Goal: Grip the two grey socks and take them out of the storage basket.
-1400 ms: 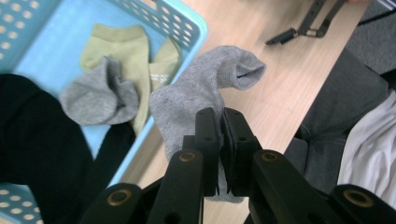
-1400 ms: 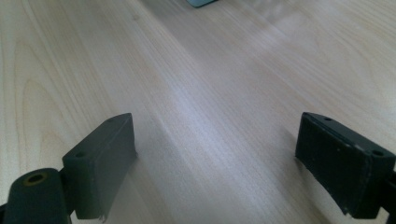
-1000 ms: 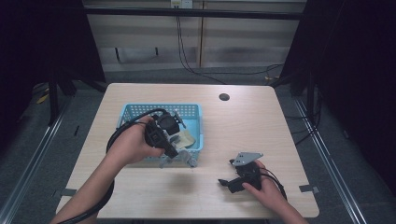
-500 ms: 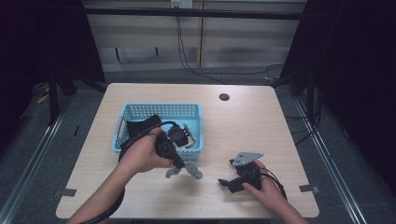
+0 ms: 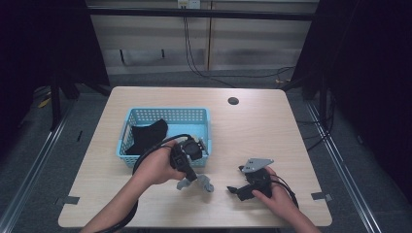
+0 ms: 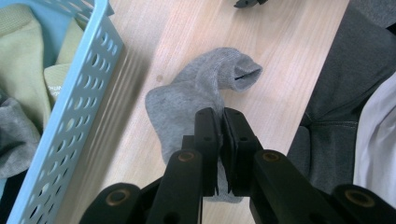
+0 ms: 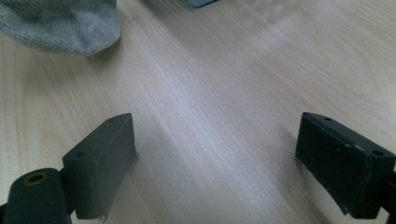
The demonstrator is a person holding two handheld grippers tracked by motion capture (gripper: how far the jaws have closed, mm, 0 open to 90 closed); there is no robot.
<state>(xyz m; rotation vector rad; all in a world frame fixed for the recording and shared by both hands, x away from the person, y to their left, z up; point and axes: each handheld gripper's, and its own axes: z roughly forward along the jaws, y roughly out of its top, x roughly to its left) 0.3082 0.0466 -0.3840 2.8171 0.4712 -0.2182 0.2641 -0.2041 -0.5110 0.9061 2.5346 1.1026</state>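
A grey sock (image 6: 196, 93) lies crumpled on the wooden table (image 5: 252, 131) just in front of the blue basket (image 5: 165, 116). My left gripper (image 6: 222, 121) is shut on it, both pads pinching the fabric. In the high view the sock (image 5: 197, 183) touches the table below the left gripper (image 5: 187, 170). My right gripper (image 5: 235, 190) rests low on the table at the front right, jaws wide open with nothing between them (image 7: 215, 154). The sock's toe (image 7: 60, 23) shows at the top left of the right gripper view.
The basket (image 6: 70, 121) holds a black garment (image 5: 148, 136), a pale green piece (image 6: 28, 56) and another grey piece (image 6: 16, 135). A round hole (image 5: 233, 101) sits at the table's far side. Dark floor and rails surround the table.
My left gripper has carried the grey sock out of the basket, toward the front and down onto the table. The black garment in the basket is now uncovered. The right gripper has stayed put.
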